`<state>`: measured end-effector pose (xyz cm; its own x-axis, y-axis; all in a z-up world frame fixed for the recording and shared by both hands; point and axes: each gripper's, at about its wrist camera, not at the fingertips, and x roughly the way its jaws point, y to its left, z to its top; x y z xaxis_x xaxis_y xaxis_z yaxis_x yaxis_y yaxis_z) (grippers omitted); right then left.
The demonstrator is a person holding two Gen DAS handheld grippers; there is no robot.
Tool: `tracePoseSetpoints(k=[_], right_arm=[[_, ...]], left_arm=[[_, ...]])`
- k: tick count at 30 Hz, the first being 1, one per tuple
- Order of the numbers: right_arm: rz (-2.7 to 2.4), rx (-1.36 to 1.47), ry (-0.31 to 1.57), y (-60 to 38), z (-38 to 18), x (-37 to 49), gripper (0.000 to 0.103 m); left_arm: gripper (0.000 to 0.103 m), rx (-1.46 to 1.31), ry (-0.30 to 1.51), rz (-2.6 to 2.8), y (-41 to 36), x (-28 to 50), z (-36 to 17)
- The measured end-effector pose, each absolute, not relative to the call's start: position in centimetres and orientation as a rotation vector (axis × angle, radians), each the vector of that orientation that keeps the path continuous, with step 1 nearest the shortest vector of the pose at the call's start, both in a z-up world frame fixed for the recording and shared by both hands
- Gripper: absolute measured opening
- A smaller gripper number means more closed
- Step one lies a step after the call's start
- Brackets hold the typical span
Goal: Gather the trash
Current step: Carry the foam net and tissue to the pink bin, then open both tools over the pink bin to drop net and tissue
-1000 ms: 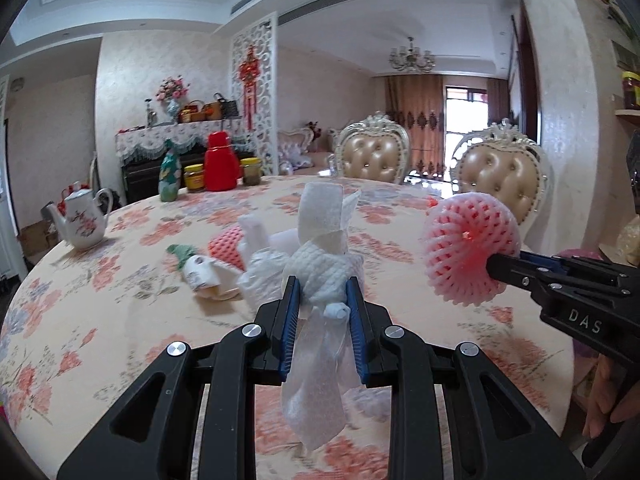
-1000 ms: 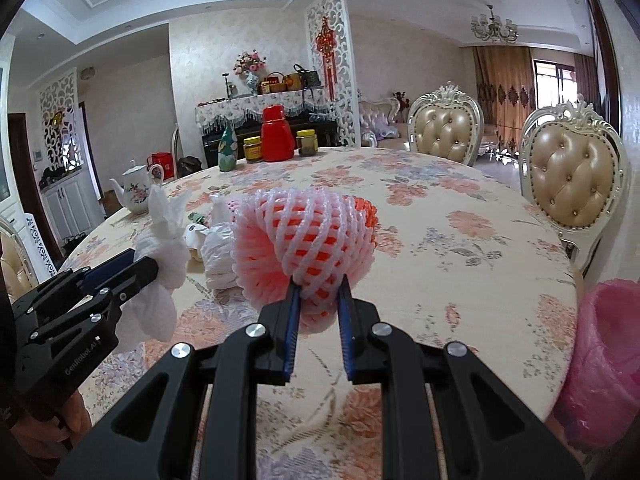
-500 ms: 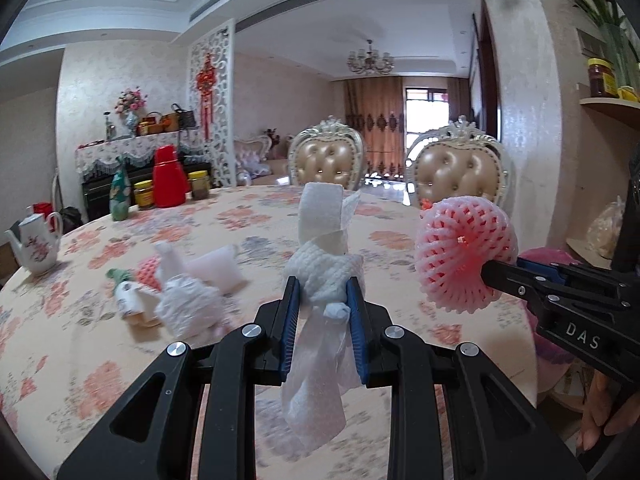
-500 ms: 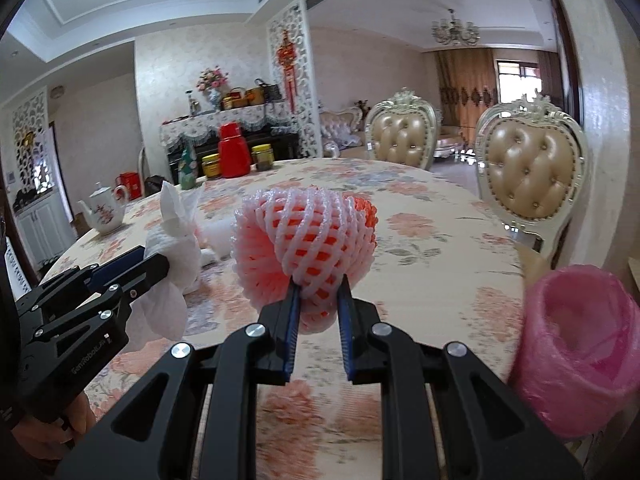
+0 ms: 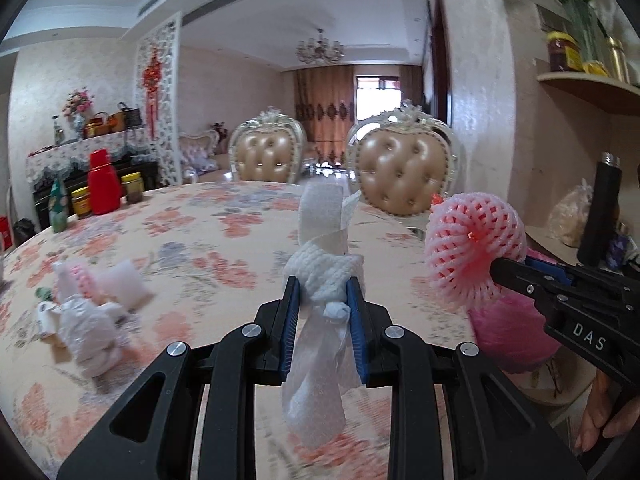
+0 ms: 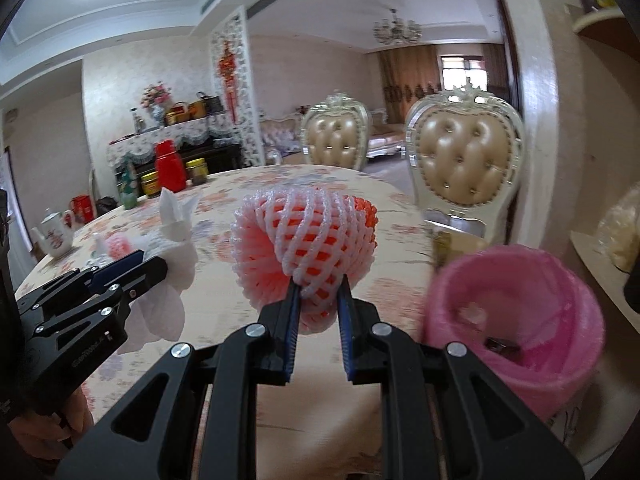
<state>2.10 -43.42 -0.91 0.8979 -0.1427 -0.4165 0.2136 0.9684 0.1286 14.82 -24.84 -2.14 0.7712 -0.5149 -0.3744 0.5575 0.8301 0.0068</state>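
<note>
My left gripper (image 5: 322,296) is shut on a knotted white foam wrap (image 5: 322,268), held above the floral table (image 5: 224,240). My right gripper (image 6: 317,292) is shut on a pink foam fruit net (image 6: 304,240). Each gripper shows in the other's view: the right gripper (image 5: 494,266) with its pink net (image 5: 472,248) at the right, the left gripper (image 6: 160,268) with the white wrap (image 6: 176,236) at the left. A bin lined with a pink bag (image 6: 512,320) stands beside the table at the lower right, with some trash inside. More trash (image 5: 88,308) lies on the table at the left.
Two padded chairs (image 5: 404,168) stand at the table's far side. A red flask (image 5: 103,188), jars and a green bottle sit at the far left edge, with a teapot (image 6: 54,232) nearby. A wall shelf (image 5: 592,88) with jars and a black bottle (image 5: 600,216) lies to the right.
Both grippers have swung to the right with their loads. The pink bin has come nearer and larger in the right wrist view, and the trash pile has slid to the left.
</note>
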Motion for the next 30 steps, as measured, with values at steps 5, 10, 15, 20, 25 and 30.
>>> tracePoseSetpoints(k=[5,10,15,20,25,30], right_arm=[[-0.252,0.204,0.414,-46.7,-1.5,0.8,0.018],[-0.320,0.218,0.413,-49.3,-1.7,-0.7,0.018],[-0.389,0.226,0.421,-52.5,-2.2,-2.4,0.018],[-0.465,0.238,0.424,-55.9,-2.5,-3.9,0.018],[-0.527,0.263,0.427,-59.2,-3.1,-5.2,0.018],[-0.553,0.287,0.435,-61.9,-3.7,-5.6,0.018]], left_arm=[[0.024,0.145,0.381,-0.645,-28.2,14.7,-2.5],[0.024,0.155,0.384,-0.713,-31.8,14.3,-2.5],[0.024,0.175,0.377,-0.789,-35.7,13.1,-2.7],[0.024,0.176,0.376,-0.855,-38.8,12.8,-2.6],[0.024,0.160,0.395,-0.930,-41.9,12.9,-2.6],[0.025,0.189,0.407,-0.967,-45.0,13.3,-3.0]])
